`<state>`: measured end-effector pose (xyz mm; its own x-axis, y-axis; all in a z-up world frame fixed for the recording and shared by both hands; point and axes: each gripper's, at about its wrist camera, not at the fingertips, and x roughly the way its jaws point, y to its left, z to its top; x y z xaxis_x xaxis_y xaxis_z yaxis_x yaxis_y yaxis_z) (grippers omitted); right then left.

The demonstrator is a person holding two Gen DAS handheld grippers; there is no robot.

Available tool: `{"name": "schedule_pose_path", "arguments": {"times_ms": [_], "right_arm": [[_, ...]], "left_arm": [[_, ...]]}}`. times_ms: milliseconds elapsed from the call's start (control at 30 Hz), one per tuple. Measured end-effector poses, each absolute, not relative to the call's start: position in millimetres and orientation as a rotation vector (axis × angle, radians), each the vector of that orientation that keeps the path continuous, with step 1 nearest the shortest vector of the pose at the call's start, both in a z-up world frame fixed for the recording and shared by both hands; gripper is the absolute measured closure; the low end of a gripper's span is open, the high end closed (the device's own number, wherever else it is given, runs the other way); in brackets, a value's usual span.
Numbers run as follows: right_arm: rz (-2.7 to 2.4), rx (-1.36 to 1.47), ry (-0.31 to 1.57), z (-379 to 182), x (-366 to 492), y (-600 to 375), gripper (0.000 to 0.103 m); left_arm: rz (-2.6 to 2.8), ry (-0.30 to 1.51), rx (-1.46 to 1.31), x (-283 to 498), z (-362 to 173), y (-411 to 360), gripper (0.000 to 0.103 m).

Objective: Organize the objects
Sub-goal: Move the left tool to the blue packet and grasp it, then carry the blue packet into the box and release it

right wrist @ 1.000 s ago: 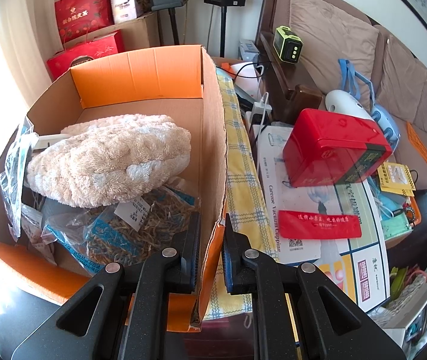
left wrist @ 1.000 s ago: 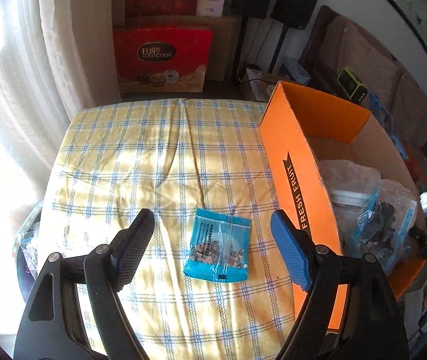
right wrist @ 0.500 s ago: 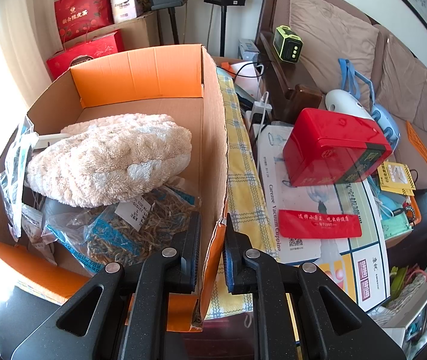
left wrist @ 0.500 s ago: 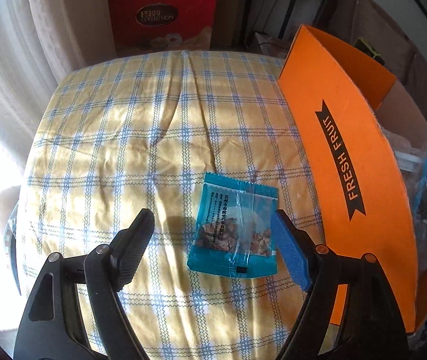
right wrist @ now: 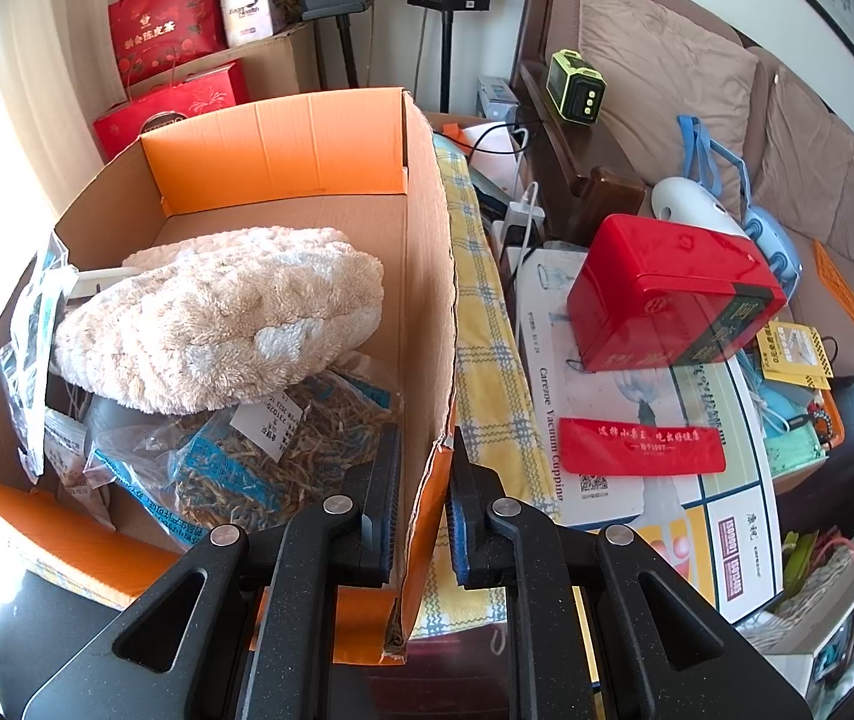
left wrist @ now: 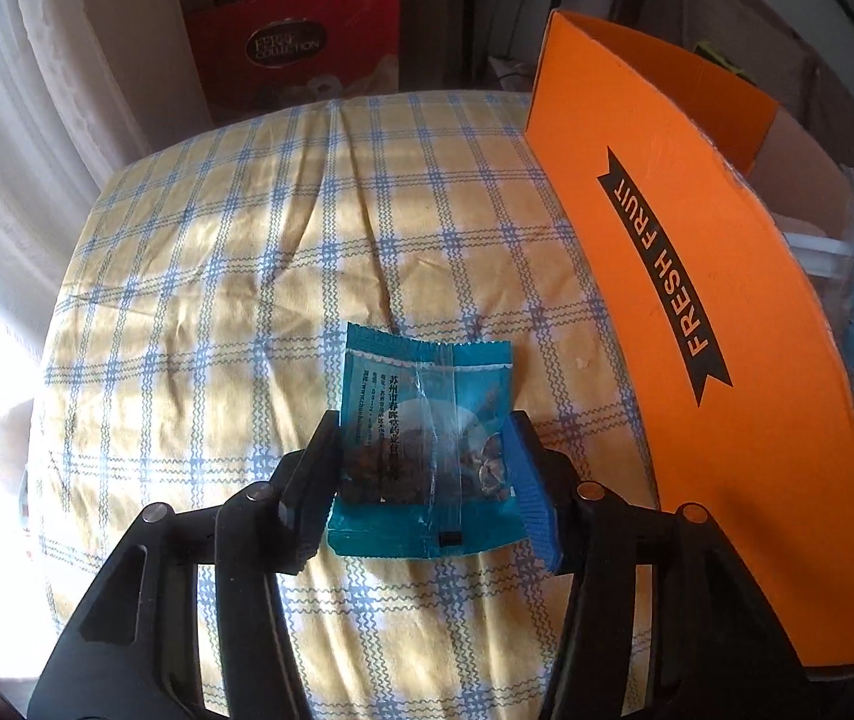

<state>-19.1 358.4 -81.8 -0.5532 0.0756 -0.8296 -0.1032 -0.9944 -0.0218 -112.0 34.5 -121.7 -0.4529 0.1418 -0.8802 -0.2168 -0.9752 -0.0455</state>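
A small teal snack packet (left wrist: 427,438) lies on the yellow and blue checked cloth (left wrist: 283,276). My left gripper (left wrist: 424,474) is low over it, jaws closed in against the packet's two side edges. The orange "FRESH FRUIT" cardboard box (left wrist: 691,312) stands just right of the packet. My right gripper (right wrist: 425,498) is shut on the box's right wall (right wrist: 427,312) near its front corner. Inside the box lie a fluffy cream cushion (right wrist: 217,312) and a clear bag of dried strips (right wrist: 259,450).
Red gift boxes (left wrist: 301,54) stand beyond the cloth's far edge, a curtain at the left. Right of the box are a red tin (right wrist: 673,294), a red flat case (right wrist: 643,444), papers, cables and a brown sofa (right wrist: 667,72).
My left gripper has come down and forward over the teal packet and its jaws have closed from wide open onto the packet's sides. The right gripper and the box have stayed still.
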Motion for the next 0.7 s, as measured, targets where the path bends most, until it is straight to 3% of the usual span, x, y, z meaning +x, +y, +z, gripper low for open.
{"name": "schedule_pose_path", "arguments": {"times_ms": [33, 167, 267, 300, 700], "right_arm": [[2.683, -1.431, 0.046, -82, -19, 358, 0.090], [2.683, -1.432, 0.045, -82, -19, 358, 0.090], [2.683, -1.432, 0.046, -82, -19, 358, 0.090], [2.683, -1.431, 0.045, -82, -19, 358, 0.090], [2.682, -1.431, 0.043, -82, -19, 358, 0.089]], "left_arm": [[2.514, 0.096, -1.507, -112, -120, 33, 0.077], [2.483, -0.002, -1.530, -118, -117, 22, 0.082], [2.467, -0.078, -1.514, -118, -111, 14, 0.091], [2.463, -0.100, -1.503, -117, -107, 12, 0.099], [2.452, -0.247, -1.356, -108, -52, 1, 0.099]]}}
